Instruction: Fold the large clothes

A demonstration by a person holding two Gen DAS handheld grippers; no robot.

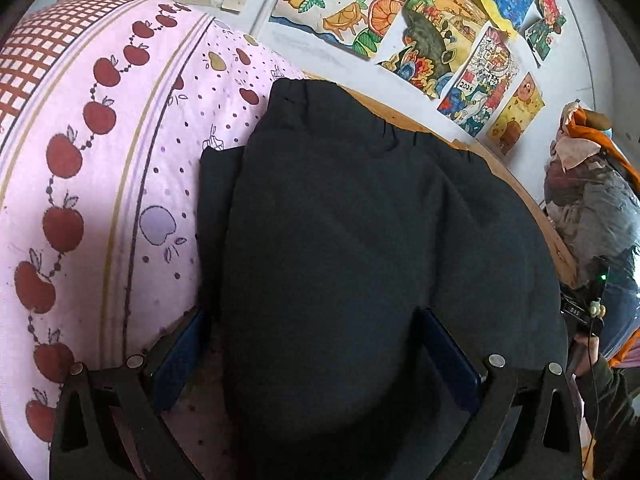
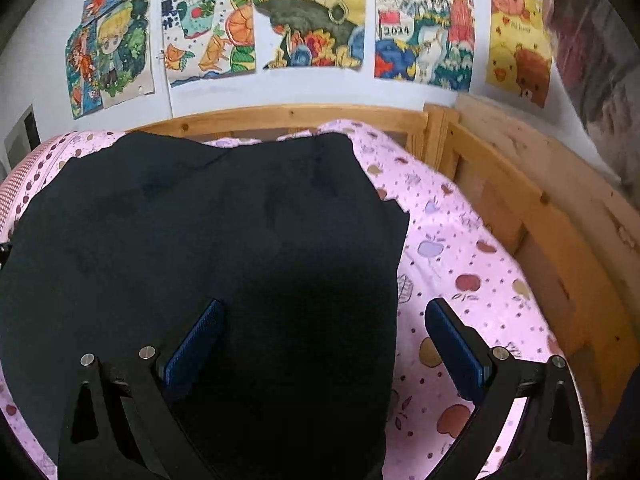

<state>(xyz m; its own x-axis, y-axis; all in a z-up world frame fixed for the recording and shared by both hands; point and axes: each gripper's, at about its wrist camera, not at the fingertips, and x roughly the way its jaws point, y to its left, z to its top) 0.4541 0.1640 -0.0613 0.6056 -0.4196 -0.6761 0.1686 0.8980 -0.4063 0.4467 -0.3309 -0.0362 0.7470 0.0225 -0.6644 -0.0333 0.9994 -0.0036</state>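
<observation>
Left wrist view: black trousers (image 1: pixel 352 240) folded flat on apple-print bedsheet (image 1: pixel 100 200), elastic waistband far, long axis running straight away. Left hand-held gripper (image 1: pixel 316 344) spread wide, straddling near end, gripping nothing. Right hand-held gripper (image 2: pixel 324 336) likewise released, astride right edge of trousers (image 2: pixel 224 240). Both about equally near.

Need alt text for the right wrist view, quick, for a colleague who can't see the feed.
The open right gripper hovers over the right edge of a dark folded garment lying on a pink apple-print bedsheet. A wooden bed frame and children's drawings on the wall lie beyond.
</observation>
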